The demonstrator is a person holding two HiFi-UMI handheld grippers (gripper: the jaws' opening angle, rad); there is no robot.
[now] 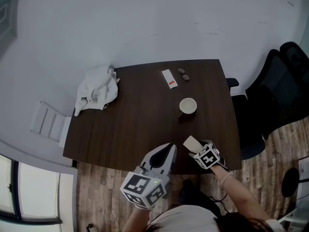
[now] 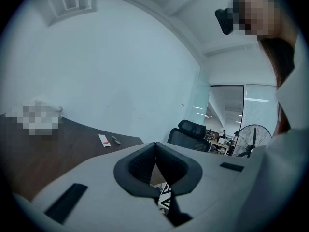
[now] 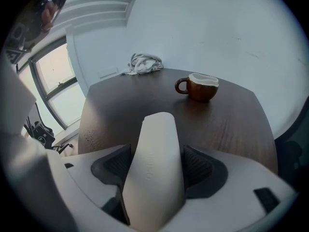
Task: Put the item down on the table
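Shows the pale block (image 3: 154,178) lying loose between the wide-parted jaws of the right gripper (image 1: 195,146) at the near edge of the table (image 1: 135,124), apparently for release, with the left gripper (image 2: 155,149) closed, empty and idle.

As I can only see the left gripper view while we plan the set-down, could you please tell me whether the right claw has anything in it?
Observer: Yes. A pale flat item stands between the jaws of the right claw and fills the gap. I cannot tell whether they press on it.
Operator: Thank you. Is anything on the table ahead of it?
Observer: A brown cup stands further along the table, apart from the item.
Operator: What is behind the blurred patch in my view?
Observer: A white cloth lies bunched at the far left corner.
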